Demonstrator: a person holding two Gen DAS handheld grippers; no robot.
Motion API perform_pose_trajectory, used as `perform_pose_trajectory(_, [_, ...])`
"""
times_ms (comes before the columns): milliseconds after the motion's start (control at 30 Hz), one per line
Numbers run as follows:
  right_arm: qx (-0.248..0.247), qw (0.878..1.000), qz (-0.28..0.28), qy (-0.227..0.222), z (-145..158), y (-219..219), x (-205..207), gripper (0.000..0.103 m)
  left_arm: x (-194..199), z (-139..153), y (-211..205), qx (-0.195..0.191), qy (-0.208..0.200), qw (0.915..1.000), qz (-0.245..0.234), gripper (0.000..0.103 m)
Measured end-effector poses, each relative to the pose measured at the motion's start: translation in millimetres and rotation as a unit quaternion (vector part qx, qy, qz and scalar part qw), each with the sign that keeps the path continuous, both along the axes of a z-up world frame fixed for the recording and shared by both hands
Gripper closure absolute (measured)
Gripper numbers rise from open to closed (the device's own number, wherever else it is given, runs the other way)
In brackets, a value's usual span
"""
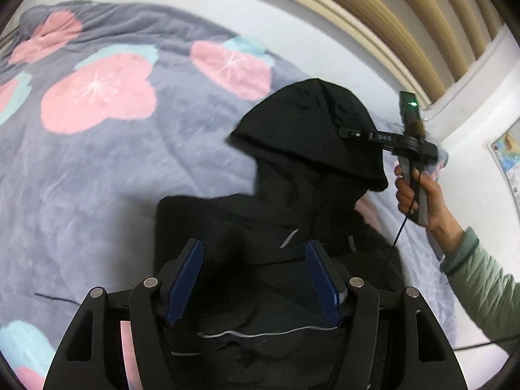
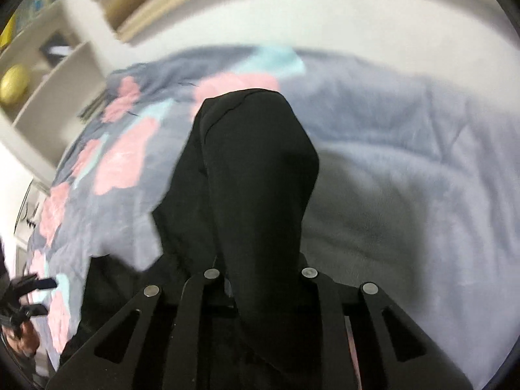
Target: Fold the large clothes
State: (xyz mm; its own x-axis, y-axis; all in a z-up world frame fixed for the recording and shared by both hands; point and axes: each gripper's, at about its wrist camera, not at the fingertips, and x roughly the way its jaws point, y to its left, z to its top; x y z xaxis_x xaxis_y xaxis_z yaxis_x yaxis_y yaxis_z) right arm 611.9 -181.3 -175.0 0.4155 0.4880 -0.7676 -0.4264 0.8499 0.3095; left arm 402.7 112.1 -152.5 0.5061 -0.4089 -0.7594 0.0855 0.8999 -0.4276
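Observation:
A black hooded jacket (image 1: 292, 175) lies on a grey blanket with pink and teal shapes (image 1: 97, 97). My left gripper (image 1: 253, 279) is open, its blue pads (image 1: 185, 282) on either side of the jacket's body just above it. My right gripper (image 1: 351, 135) is shut on the jacket's hood (image 1: 312, 120) and holds it lifted above the blanket. In the right wrist view the hood (image 2: 256, 175) drapes forward from between the fingers and hides them. The left gripper shows at the far left edge of that view (image 2: 29, 292).
The blanket (image 2: 406, 162) covers a bed with a white sheet edge (image 1: 292, 16) and a slatted wooden headboard (image 1: 373, 9) beyond. White shelves (image 2: 48, 74) stand to one side. A sleeved arm (image 1: 477, 279) holds the right gripper's handle.

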Motion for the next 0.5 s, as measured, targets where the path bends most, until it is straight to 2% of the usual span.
perform_pose_trajectory(200, [-0.019,0.997,0.038,-0.065,63,18,-84,0.083,-7,29,-17,-0.008,-0.026,0.9996,-0.006,0.036])
perform_pose_trajectory(500, [-0.053,0.988,0.073,-0.124,117,19,-230,0.085,-56,87,-20,-0.003,-0.067,0.9977,-0.014,0.036])
